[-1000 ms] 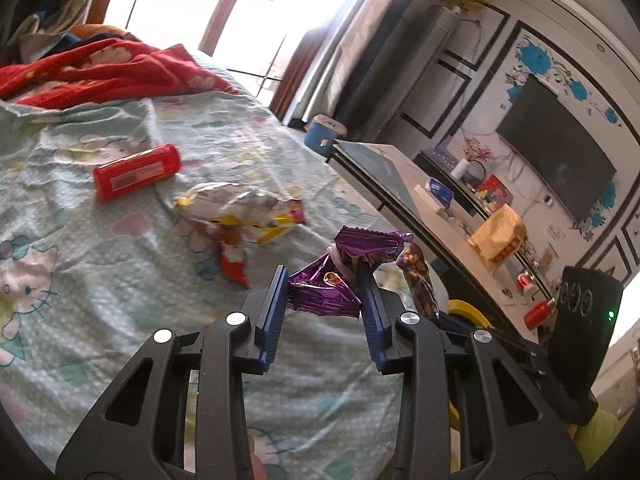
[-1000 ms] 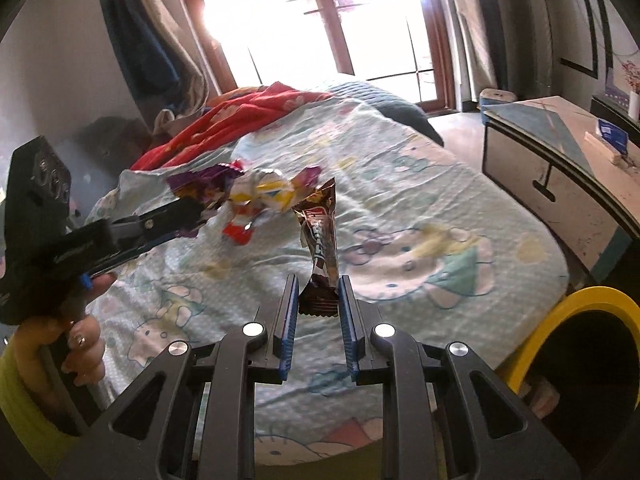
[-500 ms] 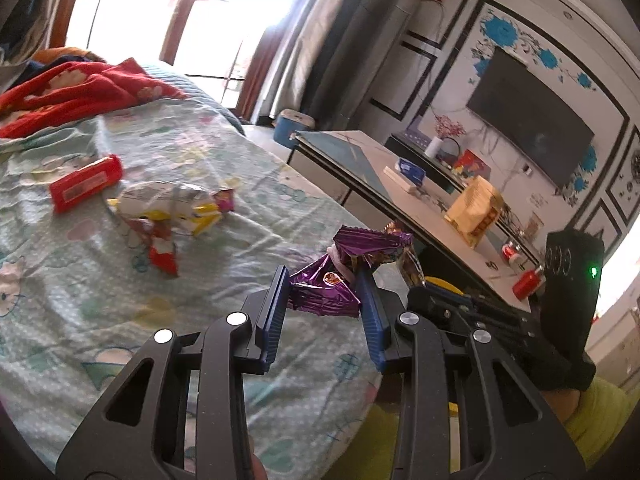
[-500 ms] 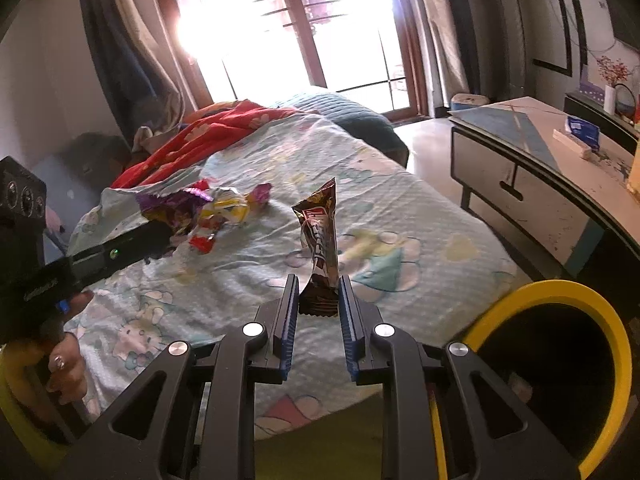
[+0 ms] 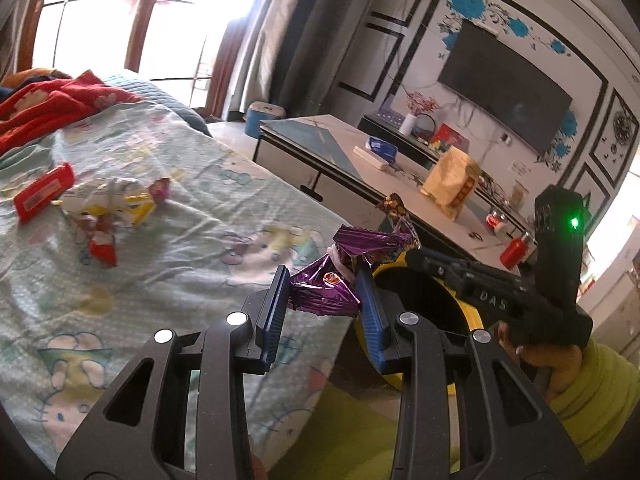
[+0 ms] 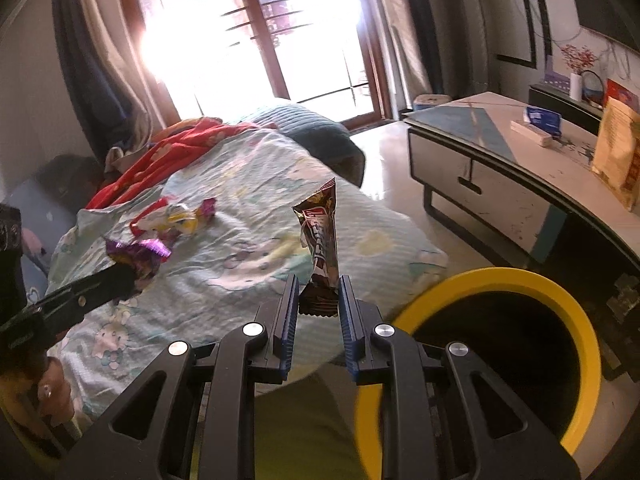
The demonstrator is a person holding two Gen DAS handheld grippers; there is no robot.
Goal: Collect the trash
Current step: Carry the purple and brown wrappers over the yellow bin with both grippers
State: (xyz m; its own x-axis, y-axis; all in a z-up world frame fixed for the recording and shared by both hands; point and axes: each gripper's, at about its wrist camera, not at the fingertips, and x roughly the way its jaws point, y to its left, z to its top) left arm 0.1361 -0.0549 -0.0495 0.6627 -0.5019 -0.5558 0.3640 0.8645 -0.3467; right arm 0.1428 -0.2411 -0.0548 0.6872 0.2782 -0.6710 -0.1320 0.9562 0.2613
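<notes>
Both hands are loaded, and it all turns on the yellow-rimmed bin. From the right hand-held gripper the bin's mouth sits at about four o'clock, just beside the fingers and lower, at the foot of the bed. That gripper is clamped on the bottom end of a brown snack wrapper, whose long axis stands nearly upright, pointing to twelve o'clock beyond the fingertips. It's a slim, glossy, crinkled sachet with pale lettering, flattened and looking empty.

The left hand-held gripper pinches a crumpled purple foil wrapper, bunched and twisted, fanning out toward one o'clock. In its view the bin's yellow rim peeks out at three o'clock, partly hidden behind the right gripper's body. So the right hand looks nearer the opening, and I'd judge it drops first with a short swing rightward and down.

More litter waits on the bed: a silver-and-yellow wrapper and a red packet, off at ten o'clock, well apart from both grippers.
</notes>
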